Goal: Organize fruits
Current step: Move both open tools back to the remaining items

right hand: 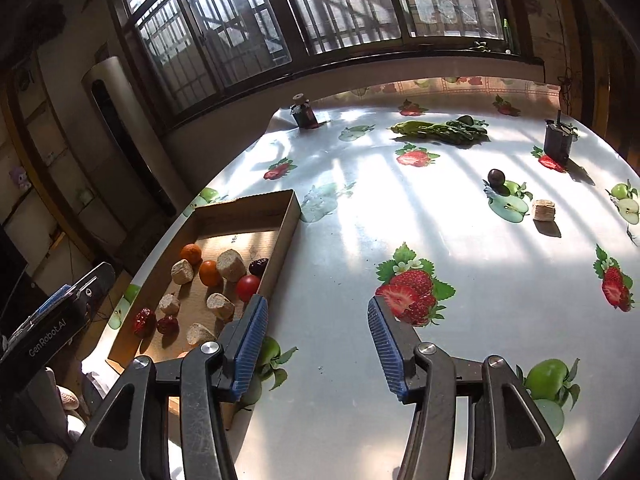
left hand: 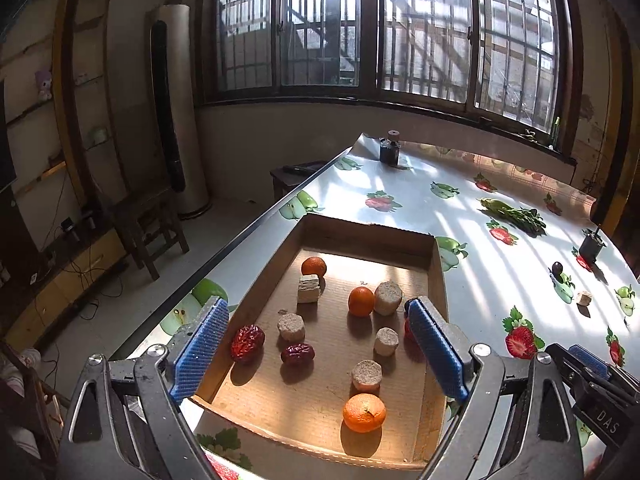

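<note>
The left gripper (left hand: pixel 318 350) is hovering over the cardboard tray (left hand: pixel 438 272) with its jaws standing wide apart, holding nothing; oranges (left hand: pixel 364 413), red dates (left hand: pixel 248 343) and pale cork-like chunks (left hand: pixel 366 376) are lying in the tray below. The right gripper (right hand: pixel 318 350) is hanging over the bare fruit-print tablecloth (right hand: pixel 500 280) beside the tray, jaws partly apart and gripping nothing.
</note>
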The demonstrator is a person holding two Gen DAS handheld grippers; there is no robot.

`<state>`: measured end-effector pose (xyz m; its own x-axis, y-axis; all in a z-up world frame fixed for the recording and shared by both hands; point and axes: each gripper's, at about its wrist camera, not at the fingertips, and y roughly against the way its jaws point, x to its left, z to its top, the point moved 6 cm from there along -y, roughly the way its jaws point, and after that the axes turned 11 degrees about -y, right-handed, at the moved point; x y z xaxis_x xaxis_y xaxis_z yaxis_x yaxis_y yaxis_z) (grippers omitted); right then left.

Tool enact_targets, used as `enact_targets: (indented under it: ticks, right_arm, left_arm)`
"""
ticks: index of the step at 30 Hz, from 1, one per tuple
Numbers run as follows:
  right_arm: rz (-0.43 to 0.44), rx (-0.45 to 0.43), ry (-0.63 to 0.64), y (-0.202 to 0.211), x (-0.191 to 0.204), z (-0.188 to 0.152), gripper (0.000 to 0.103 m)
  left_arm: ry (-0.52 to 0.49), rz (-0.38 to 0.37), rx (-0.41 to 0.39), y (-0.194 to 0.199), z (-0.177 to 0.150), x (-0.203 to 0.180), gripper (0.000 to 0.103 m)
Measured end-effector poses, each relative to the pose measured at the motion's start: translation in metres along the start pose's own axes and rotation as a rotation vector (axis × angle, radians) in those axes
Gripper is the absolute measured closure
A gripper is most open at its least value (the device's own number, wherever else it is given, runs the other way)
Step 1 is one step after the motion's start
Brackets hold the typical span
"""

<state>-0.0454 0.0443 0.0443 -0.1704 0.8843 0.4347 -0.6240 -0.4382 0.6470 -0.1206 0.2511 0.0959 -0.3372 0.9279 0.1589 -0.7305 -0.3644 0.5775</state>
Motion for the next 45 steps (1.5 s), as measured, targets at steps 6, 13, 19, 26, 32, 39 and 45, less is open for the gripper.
enact_targets:
  ticks: [6, 13, 19, 26, 32, 39, 45]
  right_arm:
    - [0.0, 0.004, -0.02, 0.007, -0.01, -0.009, 0.046]
    - [-0.002, 0.008, -0.021, 0.008, -0.016, -0.015, 0.046]
    - [0.002, 0.024, -0.04, 0.005, -0.027, -0.015, 0.045]
    - [-0.122, -0.036, -0.102, 0.029, -0.1, 0.021, 0.045]
    - [-0.288, -0.05, -0.18, 0.041, -0.189, 0.063, 0.045]
    - [-0.319, -0.028, -0.21, 0.011, -0.23, 0.098, 0.045]
    - [-0.259, -0.005, -0.24, -0.038, -0.234, 0.113, 0.045]
  left_arm:
    - [-0.03, -0.006, -0.011, 0.01, -0.001, -0.015, 0.012]
    - [-0.052, -0.021, 0.003, 0.01, -0.004, -0.028, 0.012]
    - [-0.072, -0.042, 0.023, 0.003, -0.006, -0.04, 0.012]
    - [-0.121, -0.106, 0.04, -0.009, 0.002, -0.072, 0.012]
    - [-0.163, -0.223, 0.075, -0.028, 0.017, -0.12, 0.012]
    - [-0.223, -0.406, 0.119, -0.069, 0.063, -0.204, 0.012]
    - [-0.243, -0.545, 0.224, -0.138, 0.09, -0.29, 0.013]
